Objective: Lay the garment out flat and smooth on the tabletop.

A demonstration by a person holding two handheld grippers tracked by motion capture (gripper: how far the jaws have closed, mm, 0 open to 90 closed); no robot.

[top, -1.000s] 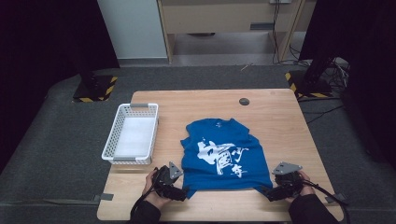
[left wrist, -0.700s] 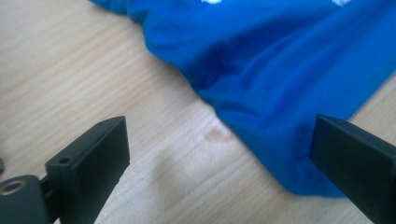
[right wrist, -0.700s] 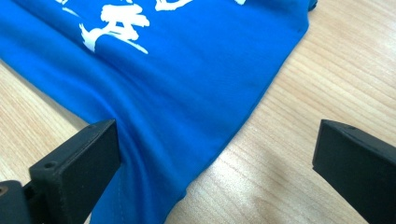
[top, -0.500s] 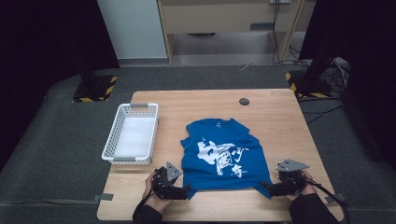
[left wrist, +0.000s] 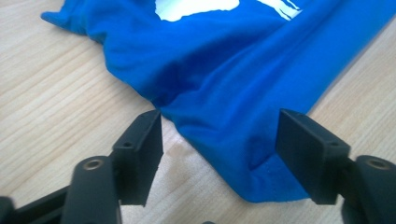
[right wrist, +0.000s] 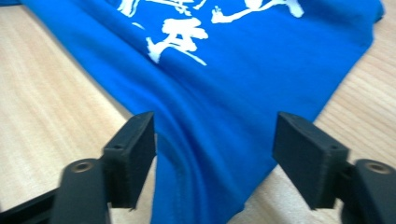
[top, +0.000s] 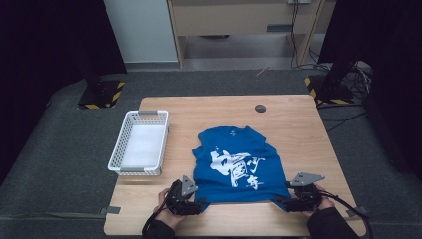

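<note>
Pale wooden table on grey carpet, dark curtains either side. On it a blue T-shirt with white lettering lies flat, neck away from the person and hem toward them, its long axis running straight out from the tongs.

Each hem corner sits between one pair of jaws. The left gripper stands with its jaws wide apart astride the left corner, cloth between them, unpinched. The right gripper is likewise spread around the right corner. Both are equally near.

A white basket stands beyond the left gripper, apart from the shirt.
</note>
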